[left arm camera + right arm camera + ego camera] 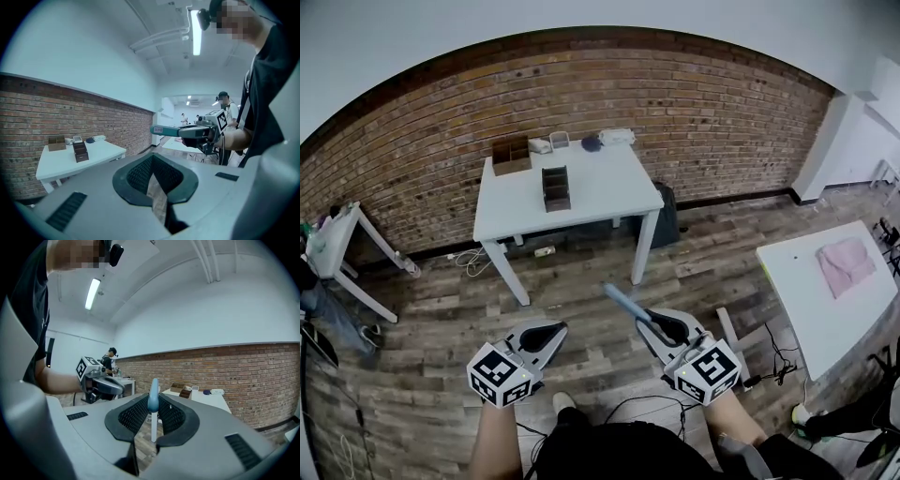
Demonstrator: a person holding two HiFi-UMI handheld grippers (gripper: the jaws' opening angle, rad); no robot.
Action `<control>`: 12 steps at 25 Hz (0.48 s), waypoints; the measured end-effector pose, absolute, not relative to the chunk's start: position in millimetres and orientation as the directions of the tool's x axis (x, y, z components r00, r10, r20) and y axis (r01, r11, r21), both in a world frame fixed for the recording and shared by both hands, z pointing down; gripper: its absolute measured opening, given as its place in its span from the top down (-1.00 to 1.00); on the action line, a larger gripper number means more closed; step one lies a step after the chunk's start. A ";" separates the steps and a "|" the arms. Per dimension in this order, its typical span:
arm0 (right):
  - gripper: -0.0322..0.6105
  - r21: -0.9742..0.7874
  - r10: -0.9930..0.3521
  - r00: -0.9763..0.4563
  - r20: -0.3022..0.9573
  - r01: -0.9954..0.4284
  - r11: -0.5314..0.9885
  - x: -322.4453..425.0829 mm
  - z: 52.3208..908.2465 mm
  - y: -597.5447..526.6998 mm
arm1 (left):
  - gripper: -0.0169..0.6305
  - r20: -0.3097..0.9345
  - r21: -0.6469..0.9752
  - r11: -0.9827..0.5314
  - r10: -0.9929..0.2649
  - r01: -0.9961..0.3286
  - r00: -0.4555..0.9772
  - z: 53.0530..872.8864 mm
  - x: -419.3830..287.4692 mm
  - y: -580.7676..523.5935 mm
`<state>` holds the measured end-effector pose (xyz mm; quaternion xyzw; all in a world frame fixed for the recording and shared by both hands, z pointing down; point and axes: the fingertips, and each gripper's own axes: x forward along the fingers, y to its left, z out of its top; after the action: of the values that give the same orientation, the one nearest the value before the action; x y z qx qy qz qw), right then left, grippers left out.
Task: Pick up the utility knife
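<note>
The utility knife (624,301), a long blue-grey handle, sticks out forward from my right gripper (656,324), which is shut on it above the wooden floor. In the right gripper view the knife (153,398) stands upright between the dark pads of that gripper (151,417). My left gripper (546,336) hangs beside it, shut with nothing in it. In the left gripper view its jaws (154,182) leave only a thin slit, and the knife (165,131) shows beyond in the other gripper.
A white table (598,202) stands ahead by the brick wall with a dark wooden organizer (555,187), a wooden box (511,155) and small items. Another white table (811,291) with a pink cloth (847,265) is at the right. Cables lie on the floor.
</note>
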<state>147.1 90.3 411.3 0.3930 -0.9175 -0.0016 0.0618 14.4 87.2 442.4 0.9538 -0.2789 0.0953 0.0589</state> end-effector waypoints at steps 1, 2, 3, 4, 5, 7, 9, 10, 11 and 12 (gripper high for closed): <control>0.70 0.052 -0.716 -0.689 0.110 -0.716 0.696 152.9 411.8 99.0 | 0.97 0.213 0.062 -0.834 -0.526 -0.549 0.823 442.1 20.9 96.2; 0.70 0.051 -0.711 -0.695 0.108 -0.710 0.702 158.3 412.0 107.9 | 0.97 0.211 0.065 -0.829 -0.532 -0.555 0.820 441.1 26.7 105.7; 0.70 0.049 -0.706 -0.701 0.105 -0.705 0.707 163.9 411.9 116.5 | 0.97 0.207 0.067 -0.825 -0.539 -0.561 0.817 439.7 31.9 115.7; 0.70 0.044 -0.702 -0.705 0.101 -0.702 0.711 169.7 411.5 123.8 | 0.97 0.202 0.069 -0.820 -0.547 -0.569 0.812 437.8 36.2 125.1; 0.70 0.039 -0.701 -0.707 0.096 -0.701 0.712 175.3 410.6 129.3 | 0.97 0.197 0.070 -0.813 -0.557 -0.578 0.807 435.3 39.6 133.1; 0.70 0.026 -0.698 -0.711 0.085 -0.699 0.715 184.0 407.9 138.6 | 0.97 0.194 0.071 -0.802 -0.572 -0.593 0.797 431.8 45.3 148.4; 0.70 0.013 -0.694 -0.716 0.079 -0.695 0.719 189.5 407.4 149.9 | 0.97 0.209 0.071 -0.798 -0.575 -0.599 0.791 433.9 50.4 165.9; 0.70 0.009 -0.692 -0.718 0.077 -0.694 0.720 191.2 407.5 154.9 | 0.97 0.219 0.073 -0.796 -0.575 -0.600 0.789 435.9 51.8 172.9; 0.70 0.007 -0.691 -0.719 0.073 -0.693 0.721 191.9 406.9 158.9 | 0.97 0.226 0.075 -0.795 -0.575 -0.603 0.786 437.4 52.1 177.7; 0.70 0.006 -0.691 -0.720 0.070 -0.692 0.722 191.9 405.9 162.1 | 0.97 0.229 0.079 -0.793 -0.576 -0.604 0.785 438.0 51.8 180.5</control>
<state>191.9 162.1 405.9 0.3728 -0.9273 0.0102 0.0336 51.8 180.5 438.0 0.9418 -0.3131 0.0970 0.0740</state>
